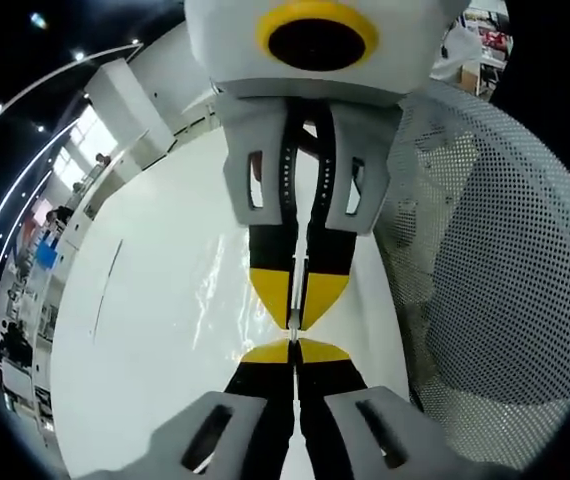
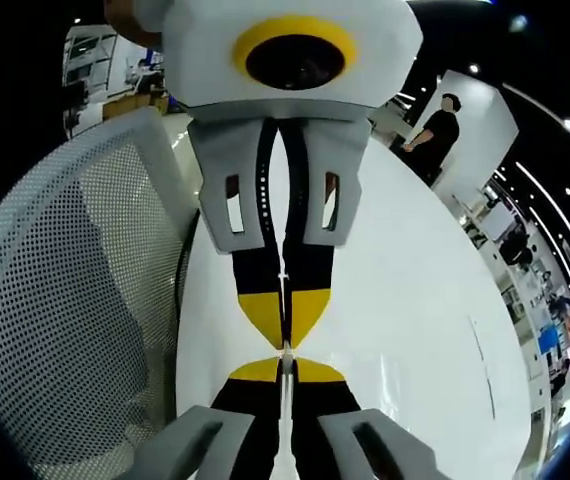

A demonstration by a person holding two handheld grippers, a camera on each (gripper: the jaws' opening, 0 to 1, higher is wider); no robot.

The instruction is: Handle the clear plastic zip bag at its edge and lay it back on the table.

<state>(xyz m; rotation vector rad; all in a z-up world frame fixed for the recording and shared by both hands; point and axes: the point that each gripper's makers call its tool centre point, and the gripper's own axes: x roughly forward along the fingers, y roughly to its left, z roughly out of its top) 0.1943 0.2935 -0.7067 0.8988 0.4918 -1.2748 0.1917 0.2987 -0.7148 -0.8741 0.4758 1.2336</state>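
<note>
1. Two tools met tip to tip in both views, each one with its jaws pressed together.
2. In the left gripper view, our left tool (image 1: 294, 345) rose from 6 o'clock, its yellow tips closed on a thin clear edge.
3. The right tool (image 1: 294, 318) came down from 12 o'clock in that view, jaws narrow and nipping the same edge.
4. The clear plastic zip bag (image 1: 227, 300) showed as glossy, wrinkled film spreading toward 9 o'clock of the tips, over the white worktop (image 1: 145, 330); we could not tell whether it touched the surface.
5. A white mesh chair (image 1: 495, 280) stood at 3 o'clock, just beside the worktop.
6. In the right gripper view, our right tool (image 2: 285, 358) rose from 6 o'clock, and the left tool (image 2: 285, 335) hung from 12 o'clock, tips touching.
7. There the bag (image 2: 286, 385) showed only as a thin pale strip between the lower jaws.
8. The mesh chair (image 2: 75, 290) sat at 9 o'clock; the worktop (image 2: 415, 300) spread toward 3 o'clock.
9. A person in dark clothes (image 2: 438, 135) stood at 1 o'clock, well apart.
</note>
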